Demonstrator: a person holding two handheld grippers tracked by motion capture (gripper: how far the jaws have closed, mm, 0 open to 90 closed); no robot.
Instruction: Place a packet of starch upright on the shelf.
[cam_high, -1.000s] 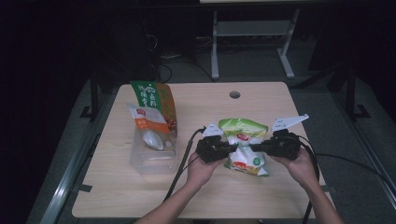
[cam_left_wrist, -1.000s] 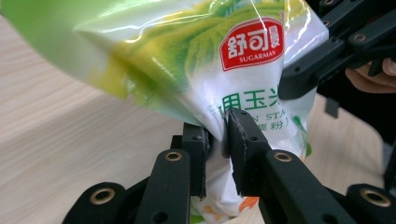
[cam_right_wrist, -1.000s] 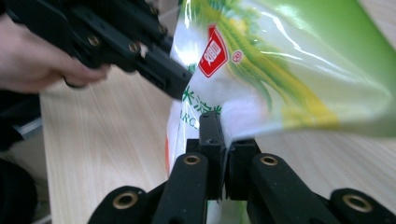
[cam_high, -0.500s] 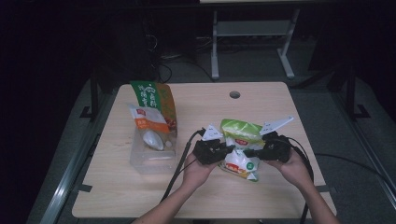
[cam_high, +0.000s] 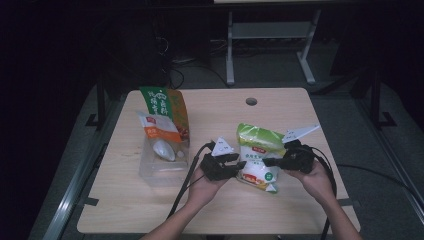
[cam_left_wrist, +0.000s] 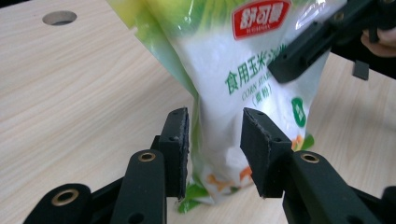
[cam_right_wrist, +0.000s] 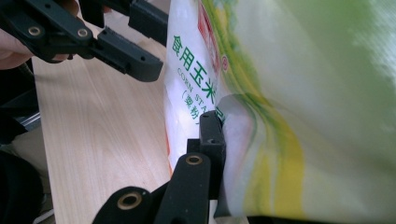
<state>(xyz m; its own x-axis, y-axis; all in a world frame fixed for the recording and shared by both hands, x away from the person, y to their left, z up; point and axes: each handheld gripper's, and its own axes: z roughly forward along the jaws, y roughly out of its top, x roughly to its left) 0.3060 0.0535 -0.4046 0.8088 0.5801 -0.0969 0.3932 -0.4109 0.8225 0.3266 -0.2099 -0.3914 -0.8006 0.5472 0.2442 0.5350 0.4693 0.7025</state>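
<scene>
Both hands have drawn in toward the person since a second ago, and the green and white bag of corn starch (cam_high: 258, 156) has come with them, its lower end now close to the near half of the table (cam_high: 280, 210). Left gripper (cam_high: 235, 165): its jaws have just been opening, and in the left gripper view the two pads (cam_left_wrist: 176, 149) stand apart with the bag's bottom corner (cam_left_wrist: 219, 154) between them, a little gap showing on each side, so that grip is let go. Right gripper (cam_high: 272, 161): clamped tight on the bag's edge; in the right gripper view the pad (cam_right_wrist: 211, 140) bites into a crease of the wrapper (cam_right_wrist: 299, 112). Bag sits between the two grippers, right of centre. Off to the left, well apart, a clear box (cam_high: 162, 162) holds an orange and green packet (cam_high: 165, 112).
</scene>
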